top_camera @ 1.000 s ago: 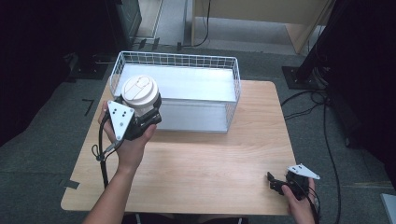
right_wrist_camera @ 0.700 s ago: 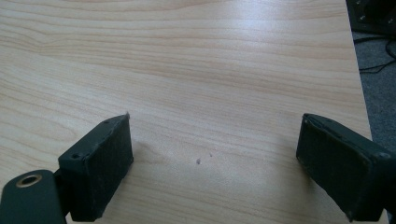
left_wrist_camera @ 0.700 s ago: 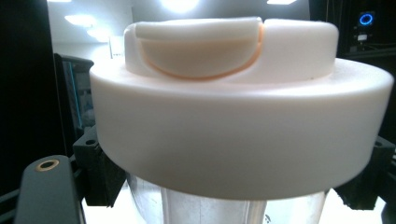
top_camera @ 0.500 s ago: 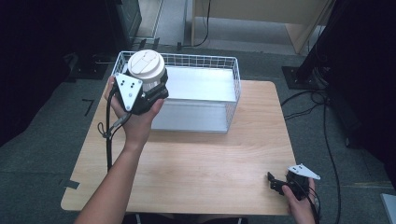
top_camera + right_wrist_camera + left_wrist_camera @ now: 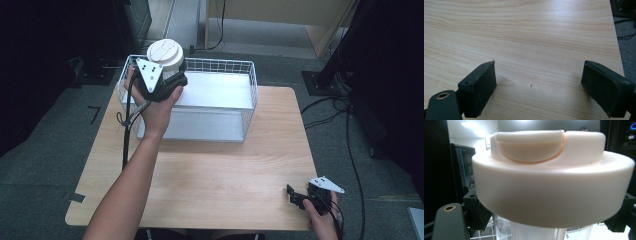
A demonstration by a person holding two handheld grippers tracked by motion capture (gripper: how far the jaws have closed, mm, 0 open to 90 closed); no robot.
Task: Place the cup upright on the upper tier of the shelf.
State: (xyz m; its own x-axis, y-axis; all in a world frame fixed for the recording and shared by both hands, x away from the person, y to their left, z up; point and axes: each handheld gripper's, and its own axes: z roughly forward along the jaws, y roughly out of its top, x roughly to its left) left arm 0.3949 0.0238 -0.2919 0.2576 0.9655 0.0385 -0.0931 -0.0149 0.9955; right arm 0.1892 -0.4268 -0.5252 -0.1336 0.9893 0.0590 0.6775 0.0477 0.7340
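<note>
My left gripper (image 5: 167, 82) clamps a lidded cup (image 5: 166, 54) above the wire basket (image 5: 250, 95); right gripper (image 5: 300, 196) rests released on the wooden table (image 5: 215, 175), grey floor around.

This looks like a lab or test room: a plain wooden table (image 5: 210, 165) stands on grey carpet, dark equipment stands (image 5: 345, 55) and cables (image 5: 350, 150) crowd the right edge, and tape marks (image 5: 95, 112) dot the floor at left.

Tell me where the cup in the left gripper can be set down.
Free: the wire basket, its floor bare right of the cup; also the table between the basket and right gripper. Crowded: the basket's left end, under the left gripper.
</note>
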